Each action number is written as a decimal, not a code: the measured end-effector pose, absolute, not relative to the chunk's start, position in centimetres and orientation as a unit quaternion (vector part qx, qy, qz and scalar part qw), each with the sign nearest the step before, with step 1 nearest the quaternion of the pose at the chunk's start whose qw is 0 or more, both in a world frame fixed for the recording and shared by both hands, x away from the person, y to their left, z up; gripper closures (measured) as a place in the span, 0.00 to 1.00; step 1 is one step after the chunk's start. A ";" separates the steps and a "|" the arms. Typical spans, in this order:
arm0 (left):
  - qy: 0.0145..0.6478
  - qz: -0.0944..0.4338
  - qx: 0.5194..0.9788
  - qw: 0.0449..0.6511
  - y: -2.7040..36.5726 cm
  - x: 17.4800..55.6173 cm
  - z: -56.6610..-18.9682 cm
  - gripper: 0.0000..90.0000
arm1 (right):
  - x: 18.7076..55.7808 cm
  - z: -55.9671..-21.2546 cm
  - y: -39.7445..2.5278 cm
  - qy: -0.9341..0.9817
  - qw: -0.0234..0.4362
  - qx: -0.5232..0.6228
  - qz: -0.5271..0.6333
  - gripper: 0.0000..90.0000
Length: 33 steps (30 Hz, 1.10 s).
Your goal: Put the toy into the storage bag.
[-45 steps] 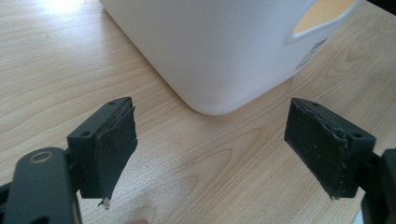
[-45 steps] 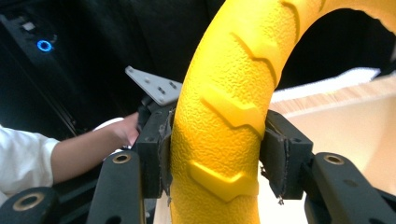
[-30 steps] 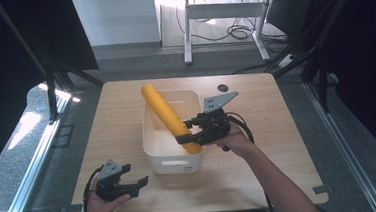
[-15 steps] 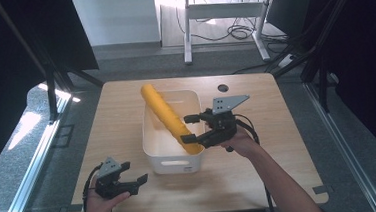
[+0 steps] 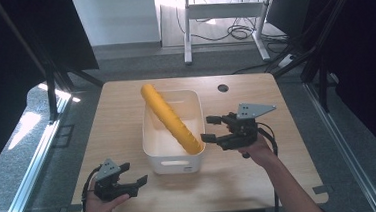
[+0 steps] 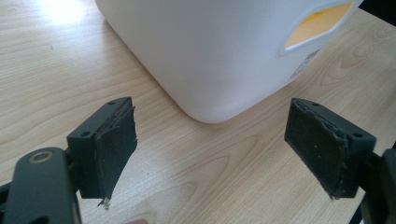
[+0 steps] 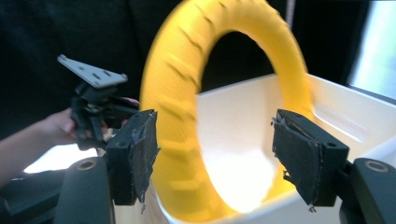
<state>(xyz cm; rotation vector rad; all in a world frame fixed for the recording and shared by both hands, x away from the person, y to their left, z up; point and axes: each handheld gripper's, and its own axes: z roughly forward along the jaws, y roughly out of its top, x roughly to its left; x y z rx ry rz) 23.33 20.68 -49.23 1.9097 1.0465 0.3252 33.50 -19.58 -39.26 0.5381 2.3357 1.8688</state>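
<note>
1. Withdrawn rightward since a second ago: right gripper (image 5: pixel 211 128), then clamped on the yellow ring (image 5: pixel 172 118), now clear of it, fingers (image 7: pixel 135 156) spread wide and holding nothing.
2. Facing the ring across the bin's right wall, close beside its near end in the high view; nearer to it than the left gripper (image 5: pixel 132 178).
3. Standing on edge inside the white bin (image 5: pixel 192 101), the ring leans with its long axis from the far-left rim down to the near-right corner.
4. Parked near the front-left edge of the worktop (image 5: pixel 261 176), left fingers (image 6: pixel 114 144) likewise wide apart and empty, pointed at the bin's near corner and handle slot.
5. Between right fingers and ring: only the bin wall.
</note>
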 end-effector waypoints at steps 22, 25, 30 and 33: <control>0.425 0.132 0.773 0.452 20.5 23.2 -49.3 0.19 | 33.1 -46.3 -27.3 0.756 0.084 0.299 0.576 0.36; 0.423 0.131 0.773 0.454 20.5 23.2 -49.2 0.19 | 33.0 -47.0 -27.8 0.759 0.083 0.307 0.569 0.36; 0.425 0.130 0.773 0.453 20.6 23.3 -49.3 0.19 | 33.1 -47.4 -28.1 0.759 0.080 0.314 0.565 0.36; 0.425 0.130 0.774 0.451 20.5 23.3 -49.4 0.19 | 33.2 -47.6 -28.0 0.760 0.080 0.314 0.563 0.35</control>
